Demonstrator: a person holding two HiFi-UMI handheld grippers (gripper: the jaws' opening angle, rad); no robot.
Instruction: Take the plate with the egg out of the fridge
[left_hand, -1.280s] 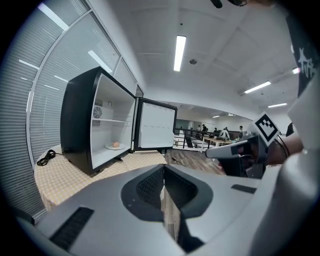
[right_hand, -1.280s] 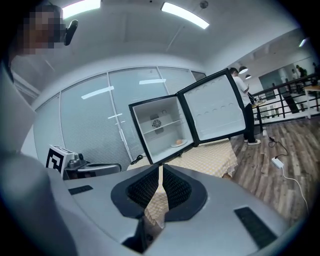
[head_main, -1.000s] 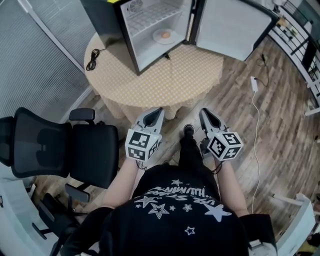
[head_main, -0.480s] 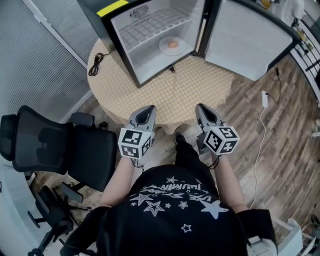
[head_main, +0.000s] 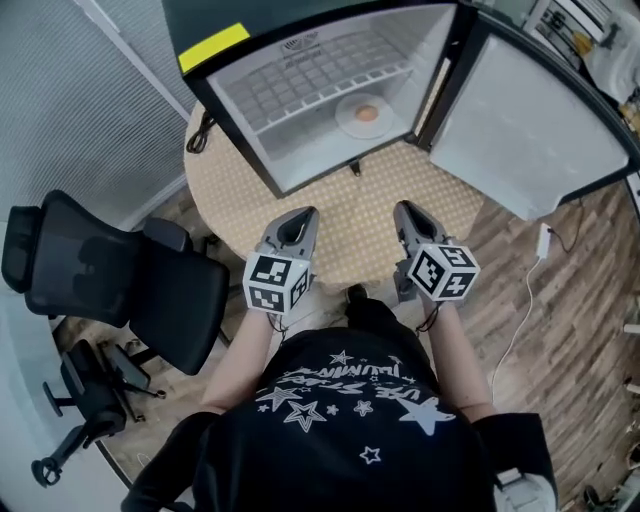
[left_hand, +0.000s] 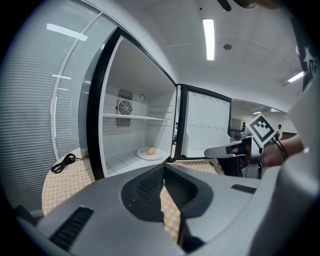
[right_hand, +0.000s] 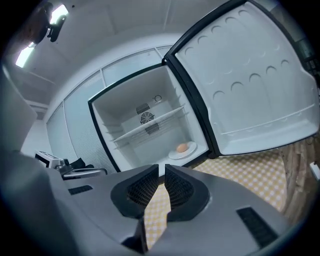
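Note:
A small fridge stands open on a round table. On its floor, at the right, a white plate carries a brown egg. The left gripper view shows the plate and egg too, and so does the right gripper view: plate, egg. My left gripper and right gripper hover side by side over the table's near edge, pointing at the fridge and well short of it. Both are shut and hold nothing. My left gripper and right gripper each show tips together.
The fridge door swings wide to the right. The table has a checked yellow cloth and a black cable at its left. A black office chair stands at the left. A white cable lies on the wooden floor.
Both grippers have moved forward toward the table and the open fridge, which now looks larger and nearer. Their jaws have stayed shut.

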